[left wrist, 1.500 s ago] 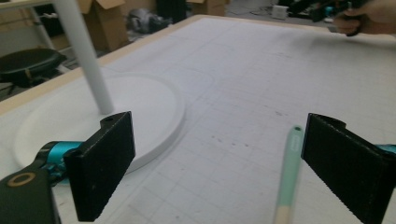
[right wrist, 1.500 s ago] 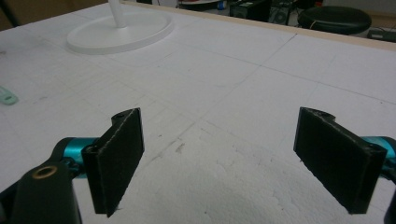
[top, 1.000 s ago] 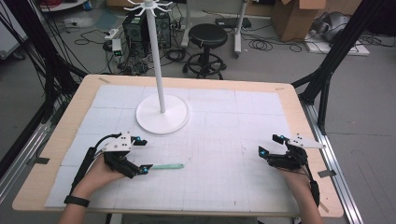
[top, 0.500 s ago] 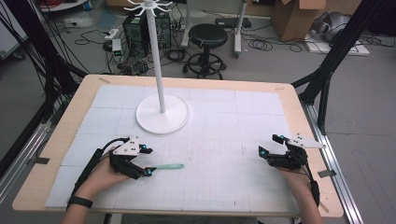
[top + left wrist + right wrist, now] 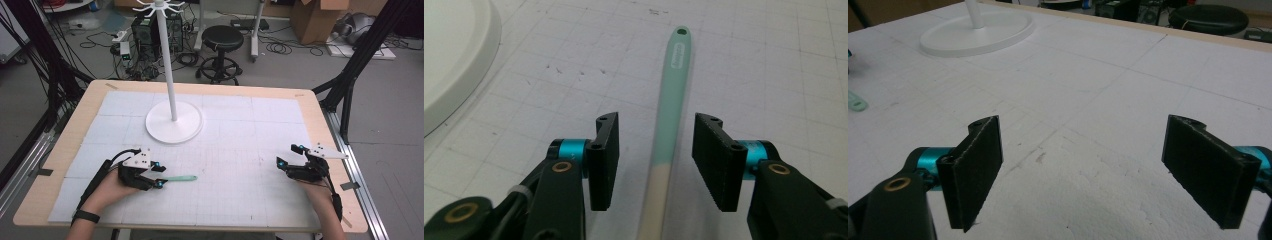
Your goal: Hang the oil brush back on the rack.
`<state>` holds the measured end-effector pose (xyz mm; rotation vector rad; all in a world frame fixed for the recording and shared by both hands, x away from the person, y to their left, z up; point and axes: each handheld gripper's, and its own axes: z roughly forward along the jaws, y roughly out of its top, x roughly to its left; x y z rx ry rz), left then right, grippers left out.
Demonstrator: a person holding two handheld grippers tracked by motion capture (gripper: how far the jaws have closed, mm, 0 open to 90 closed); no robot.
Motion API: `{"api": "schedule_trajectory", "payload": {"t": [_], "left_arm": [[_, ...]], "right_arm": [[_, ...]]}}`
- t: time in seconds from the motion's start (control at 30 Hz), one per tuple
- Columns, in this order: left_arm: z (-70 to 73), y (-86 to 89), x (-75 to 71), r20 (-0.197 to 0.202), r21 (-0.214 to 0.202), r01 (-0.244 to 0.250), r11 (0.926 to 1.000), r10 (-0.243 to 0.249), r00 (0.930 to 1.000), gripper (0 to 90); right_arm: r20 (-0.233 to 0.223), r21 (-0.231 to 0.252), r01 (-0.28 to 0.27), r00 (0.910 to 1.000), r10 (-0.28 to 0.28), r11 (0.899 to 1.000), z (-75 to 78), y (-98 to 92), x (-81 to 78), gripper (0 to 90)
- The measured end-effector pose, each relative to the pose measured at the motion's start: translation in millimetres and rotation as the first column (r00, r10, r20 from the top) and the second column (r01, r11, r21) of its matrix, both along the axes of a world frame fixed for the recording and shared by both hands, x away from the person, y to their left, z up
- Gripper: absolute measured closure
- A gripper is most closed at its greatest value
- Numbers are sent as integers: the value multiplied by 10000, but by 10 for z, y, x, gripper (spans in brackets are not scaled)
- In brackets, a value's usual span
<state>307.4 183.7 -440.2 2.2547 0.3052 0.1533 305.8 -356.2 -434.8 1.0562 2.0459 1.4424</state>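
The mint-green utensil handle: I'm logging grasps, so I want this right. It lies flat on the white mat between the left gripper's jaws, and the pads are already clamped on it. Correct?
Not quite. The mint-green utensil handle lies flat between the left gripper's jaws, which have just been closing, but the pads are not clamped: the left gripper view shows gaps on both sides.

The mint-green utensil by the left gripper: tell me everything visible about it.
The utensil is long and slim. Its handle is mint green, probably plastic or silicone, with a small hanging hole at the far end and raised lettering too small to read. Nearer the camera it turns cream. It lies flat on the white gridded mat, pointing away from the left gripper. That gripper's jaws have just been closing and straddle it, with gaps still showing on both sides. Its working end is hidden.
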Motion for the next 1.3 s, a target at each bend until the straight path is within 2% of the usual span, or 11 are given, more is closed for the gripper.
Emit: {"api": "schedule_trajectory", "payload": {"t": [0.2, 0.3, 0.5, 0.73, 1.07, 1.3], "left_arm": [[-9, 5, 9, -303, 148, -52, 9999, 56, 9995, 654], [-18, 5, 16, -388, 213, -51, 9998, 59, 9992, 665], [-16, 3, 12, -291, 273, -128, 9995, 136, 9995, 705], [-12, -10, -3, -183, 374, 30, 9993, -24, 9998, 753], [-20, -1, 17, -437, 244, 95, 9997, -85, 9990, 795], [-16, -5, 13, -350, 255, 158, 9995, -149, 9993, 811]], "right_arm": [[-39, 17, -17, 10000, 17, 10000, -1, 5, 0, 159], [-62, 19, -23, 10000, 23, 10000, -2, 6, -1, 159], [-52, 23, -63, 10000, 63, 10000, 2, 3, -3, 159], [-63, 43, -53, 10000, 53, 10000, 1, 5, -1, 159], [-55, 41, -69, 10000, 70, 10000, 2, 5, -4, 159], [-73, 84, -73, 9999, 74, 9999, -1, 9, 0, 159]]}}
